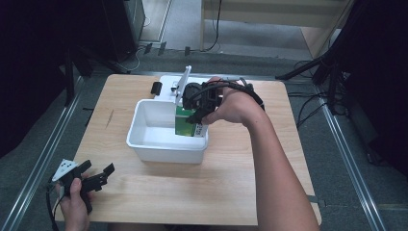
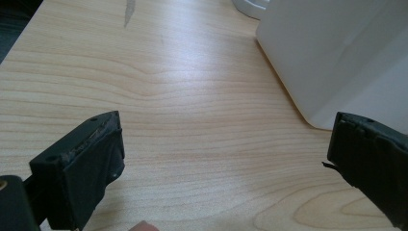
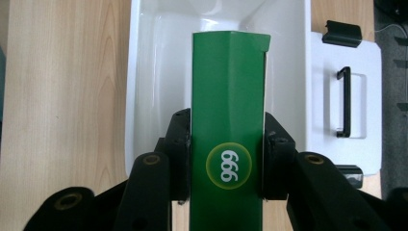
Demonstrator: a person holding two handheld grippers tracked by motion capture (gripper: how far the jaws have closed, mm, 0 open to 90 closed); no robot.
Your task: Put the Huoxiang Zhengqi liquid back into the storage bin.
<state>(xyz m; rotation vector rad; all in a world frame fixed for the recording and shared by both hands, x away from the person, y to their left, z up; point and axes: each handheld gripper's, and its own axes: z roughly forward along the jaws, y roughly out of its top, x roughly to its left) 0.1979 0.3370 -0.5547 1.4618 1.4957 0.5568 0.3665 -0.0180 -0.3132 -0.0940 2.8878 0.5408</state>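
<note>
Nearest to us, at the table's [image 1: 226, 192] front left corner, the left gripper [image 1: 98, 174] rests low in the left hand [image 1: 72, 199], its jaws spread wide with nothing between them. In the left gripper view we see bare wood grain between the two black jaws, and the white wall of the bin [image 2: 337, 57] rising at upper right, near the right-hand jaw but apart from it.

Farther in, at mid-table, we find the bin [image 1: 166, 149], a white open tub. The right forearm reaches over it from the lower right, and the right gripper [image 1: 199, 115] hangs above the bin's right end, clamped on a green box [image 1: 185, 122]. In the right gripper view the box [image 3: 227, 120] stands between the jaws, both pressed against its sides, a round yellow-ringed mark reading "999" on its face. Its far end points into the bin [image 3: 159, 72].

Beyond the bin lies a white lid [image 3: 346, 96] with a black handle [image 3: 342, 102] and black clips, just beside the bin's far side.
</note>
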